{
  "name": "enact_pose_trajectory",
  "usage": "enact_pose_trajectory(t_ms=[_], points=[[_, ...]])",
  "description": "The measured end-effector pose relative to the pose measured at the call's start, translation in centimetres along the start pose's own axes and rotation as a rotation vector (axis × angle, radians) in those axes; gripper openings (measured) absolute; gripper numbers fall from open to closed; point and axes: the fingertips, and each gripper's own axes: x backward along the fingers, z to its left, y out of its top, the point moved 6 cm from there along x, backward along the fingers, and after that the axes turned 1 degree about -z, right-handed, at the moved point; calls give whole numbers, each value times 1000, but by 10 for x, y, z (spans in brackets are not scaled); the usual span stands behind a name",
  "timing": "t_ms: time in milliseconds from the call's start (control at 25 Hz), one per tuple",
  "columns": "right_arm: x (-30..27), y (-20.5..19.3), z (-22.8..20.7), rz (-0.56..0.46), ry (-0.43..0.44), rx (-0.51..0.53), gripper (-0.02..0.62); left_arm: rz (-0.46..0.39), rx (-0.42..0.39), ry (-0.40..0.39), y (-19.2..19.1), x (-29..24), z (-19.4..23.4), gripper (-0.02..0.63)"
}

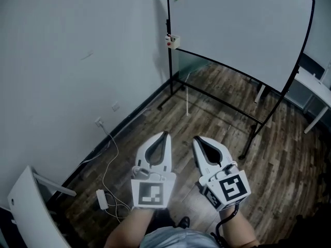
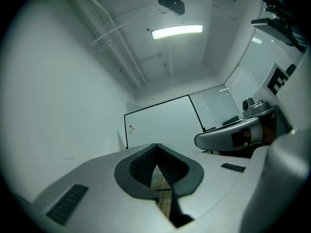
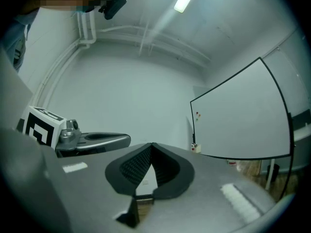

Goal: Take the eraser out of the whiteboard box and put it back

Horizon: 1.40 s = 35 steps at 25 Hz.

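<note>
Left tongs (image 1: 166, 135), right tongs (image 1: 195, 138): both closed tip to tip, empty, side by side. Whiteboard box (image 1: 172, 41): well ahead of tongs, on whiteboard (image 1: 238, 30) left post. Eraser: too small to tell.
</note>
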Motion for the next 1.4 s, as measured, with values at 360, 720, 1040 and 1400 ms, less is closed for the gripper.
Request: enact_pose_trajectory(t_ms=[360, 720, 1040, 1400], points=[[-51, -23, -44, 7, -37, -16, 2, -7, 24, -24, -34, -61, 20, 6], [-144, -31, -88, -2, -64, -10, 2, -18, 44, -35, -60, -146, 78, 6], [-221, -25, -115, -20, -76, 15, 2, -42, 43, -56, -71, -209, 127, 6], [-277, -32, -149, -13, -79, 13, 2, -34, 57, -76, -90, -268, 152, 6]])
